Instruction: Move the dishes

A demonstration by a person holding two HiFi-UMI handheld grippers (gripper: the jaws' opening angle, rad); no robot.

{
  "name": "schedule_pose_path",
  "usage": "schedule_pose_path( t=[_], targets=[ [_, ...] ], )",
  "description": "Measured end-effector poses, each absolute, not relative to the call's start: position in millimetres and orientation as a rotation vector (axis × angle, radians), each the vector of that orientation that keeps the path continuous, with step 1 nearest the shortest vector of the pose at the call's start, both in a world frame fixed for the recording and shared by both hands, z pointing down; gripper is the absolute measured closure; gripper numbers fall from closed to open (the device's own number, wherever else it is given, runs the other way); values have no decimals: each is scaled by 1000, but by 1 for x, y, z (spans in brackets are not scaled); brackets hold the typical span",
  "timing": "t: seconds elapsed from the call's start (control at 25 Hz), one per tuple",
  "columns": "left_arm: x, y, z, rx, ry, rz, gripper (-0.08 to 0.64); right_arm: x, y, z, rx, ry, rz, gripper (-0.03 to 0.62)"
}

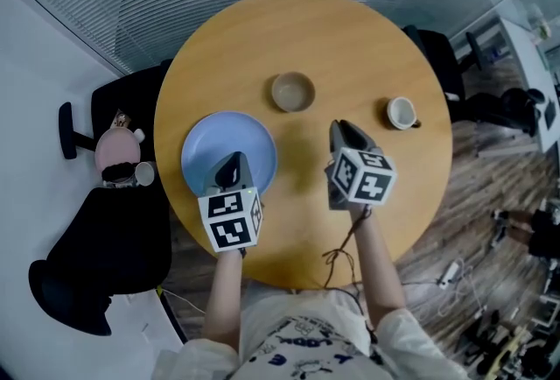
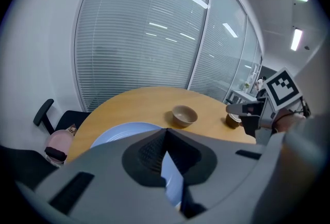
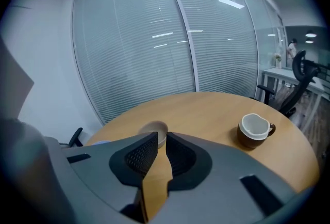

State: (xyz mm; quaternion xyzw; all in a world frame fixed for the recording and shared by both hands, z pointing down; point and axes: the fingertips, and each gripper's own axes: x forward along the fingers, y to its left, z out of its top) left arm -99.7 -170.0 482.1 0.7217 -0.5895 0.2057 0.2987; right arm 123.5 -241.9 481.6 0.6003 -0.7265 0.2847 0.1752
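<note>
A round wooden table carries three dishes. The pale blue plate lies at the left. A tan bowl sits near the middle, and a brown cup with a white inside stands at the right. My left gripper hovers over the near right part of the plate, shut with its tips touching and nothing between them. My right gripper is above bare tabletop between the bowl and the cup. It is shut and empty, with only a thin slit at the tips.
A black chair at the left holds a pink container and a small cup. More black chairs stand at the far right. Window blinds run behind the table. A cable hangs at the near edge.
</note>
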Motion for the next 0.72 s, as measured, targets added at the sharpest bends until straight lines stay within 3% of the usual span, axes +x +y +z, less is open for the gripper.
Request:
schedule_pose_path(
  t=[0.64, 0.72],
  targets=[
    [-76, -192, 527, 1855, -1519, 615, 558, 106, -327, 549, 1581, -2024, 1047, 538],
    [-76, -197, 532, 1851, -1518, 626, 558, 102, -333, 557, 1571, -2016, 1056, 513]
  ],
)
